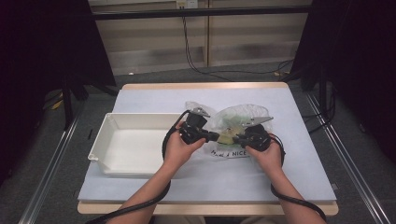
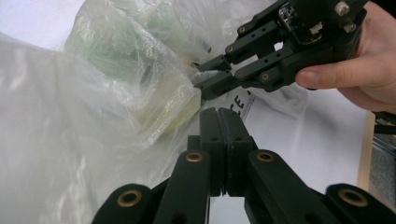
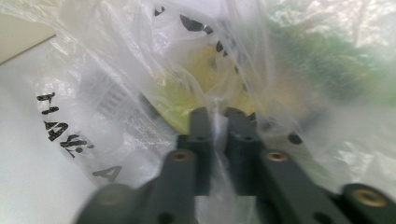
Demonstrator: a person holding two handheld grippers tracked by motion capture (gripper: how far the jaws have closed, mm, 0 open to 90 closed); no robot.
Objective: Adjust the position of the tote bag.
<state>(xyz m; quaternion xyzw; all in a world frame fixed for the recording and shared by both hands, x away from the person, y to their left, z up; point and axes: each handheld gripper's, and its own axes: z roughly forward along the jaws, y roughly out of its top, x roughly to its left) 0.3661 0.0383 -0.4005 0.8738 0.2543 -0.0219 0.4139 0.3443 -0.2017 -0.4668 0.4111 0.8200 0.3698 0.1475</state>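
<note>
At the left edge of the pale blue table mat [image 1: 140, 95] we see an open white rectangular plastic tray [image 1: 108, 126], its long side running toward the middle. Just beside its right rim sits our left gripper [image 1: 215, 136], held in the left hand [image 1: 180, 148]. In the left gripper view its two black jaws are pressed flat together, their tips against the film of the clear crumpled plastic bag [image 2: 70, 121]; whether a fold of film lies between them we cannot tell. The bag [image 1: 236, 119] lies near the middle of the mat, slightly toward the far edge, with black printed lettering [image 3: 60, 126] on its near side and soft yellow and green contents [image 3: 205, 70] showing through the plastic. To its right our right gripper [image 1: 237, 138], held in the right hand [image 1: 270, 156], meets the bag from the other side. In the right gripper view its jaws pinch a pleat of the bag's film between them, close to the yellow item. The two gripper tips stand near each other at the bag's near edge.
</note>
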